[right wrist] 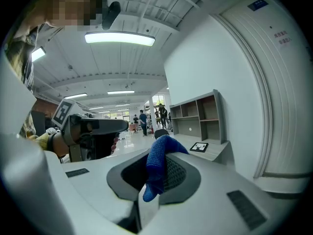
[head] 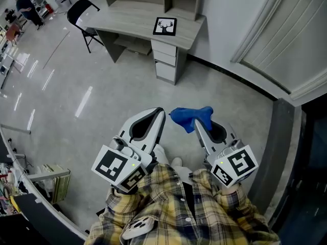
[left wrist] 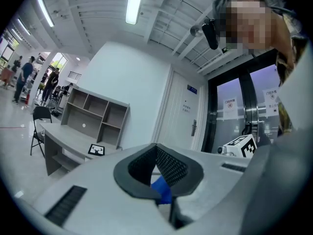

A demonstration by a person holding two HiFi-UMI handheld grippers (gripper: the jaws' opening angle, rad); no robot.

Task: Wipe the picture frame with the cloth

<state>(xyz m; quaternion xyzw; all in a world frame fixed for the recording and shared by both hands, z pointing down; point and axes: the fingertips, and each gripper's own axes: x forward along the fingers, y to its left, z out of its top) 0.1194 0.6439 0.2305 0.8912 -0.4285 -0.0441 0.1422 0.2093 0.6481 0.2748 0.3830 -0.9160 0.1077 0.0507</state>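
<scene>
Head view looks steeply down on a person in a yellow plaid shirt (head: pixel 179 208) who holds both grippers over a glossy grey floor (head: pixel 102 86). The right gripper (head: pixel 196 122) has its fingers clenched on a blue knitted cloth (head: pixel 189 115). In the right gripper view the cloth bunches above the tips and droops between them. The left gripper (head: pixel 161 111) has its fingers pressed together with nothing in them. The black picture frame (head: pixel 164 26), showing a black antlered deer head on white, lies on the grey desk surface (head: pixel 127 14), well apart from both grippers. A black chair (head: pixel 82 9) stands beside the surface. Signs on the white door (left wrist: pixel 181 116) are too small to read.
</scene>
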